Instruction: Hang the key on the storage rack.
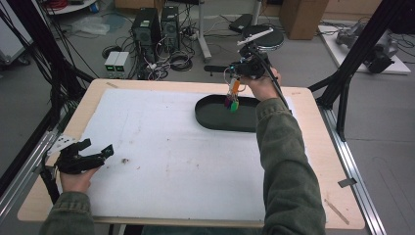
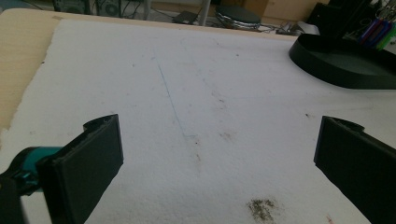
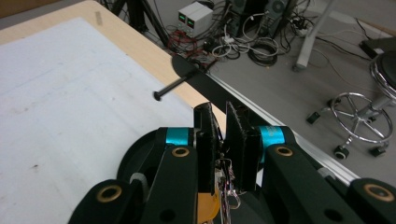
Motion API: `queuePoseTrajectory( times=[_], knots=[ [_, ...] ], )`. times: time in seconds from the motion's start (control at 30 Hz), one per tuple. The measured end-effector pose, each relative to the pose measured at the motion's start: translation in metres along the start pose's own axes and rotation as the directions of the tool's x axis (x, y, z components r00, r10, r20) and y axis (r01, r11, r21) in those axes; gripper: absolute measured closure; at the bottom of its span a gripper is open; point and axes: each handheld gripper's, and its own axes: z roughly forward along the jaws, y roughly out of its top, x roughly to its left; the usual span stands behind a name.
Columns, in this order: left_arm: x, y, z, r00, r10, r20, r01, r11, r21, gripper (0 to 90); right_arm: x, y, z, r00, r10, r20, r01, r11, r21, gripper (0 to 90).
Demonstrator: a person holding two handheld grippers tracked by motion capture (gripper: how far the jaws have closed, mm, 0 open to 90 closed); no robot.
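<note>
The thing in play looks like a bunch of small coloured tags (image 1: 232, 99), orange, purple and green, on a ring. It hangs straight down from the right tongs (image 1: 235, 83), dangling just over the far left part of the black oval tray (image 1: 215, 120), not touching it as far as the high view shows. In the right gripper view the right tongs (image 3: 221, 144) are pressed nearly together on the ring, with the orange bit and some wire loops poking out below the jaws. The tray (image 3: 135, 158) sits right under them there. From the left gripper view the tags (image 2: 377, 32) show up as coloured strips above the tray's (image 2: 327, 63) far rim, off to the upper right of the left tongs.

The left tongs (image 1: 98, 151) are well apart from all that, down at the near left corner of the table (image 1: 313, 161), held low over the edge of the white mat (image 1: 166, 152). Their jaws are spread wide with nothing between them; the left gripper view just has bare mat (image 2: 196, 93) between the two black pads, plus a small dark smudge (image 2: 261, 209) close in front of them.

Past the right tongs, beyond the table's far edge, the floor has computer towers (image 1: 156, 24), a tangle of cables (image 1: 171, 61), and a stool (image 1: 264, 36).
</note>
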Motion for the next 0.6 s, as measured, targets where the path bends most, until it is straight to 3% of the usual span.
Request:
queuePoseTrajectory(
  times=[0.27,0.6],
  knots=[
    [0.001,0.0,-0.001,1.0,0.001,-0.005,-0.001,1.0,0.002,1.8,-0.007,-0.005,0.019,0.9997,0.018,0.017,-0.019,0.999,0.035,82.0],
    [0.001,0.0,-0.002,1.0,0.003,-0.007,-0.003,1.0,0.002,1.7,-0.004,-0.005,0.03,0.9988,-0.026,0.041,0.024,0.999,0.049,82.0]
  ],
)
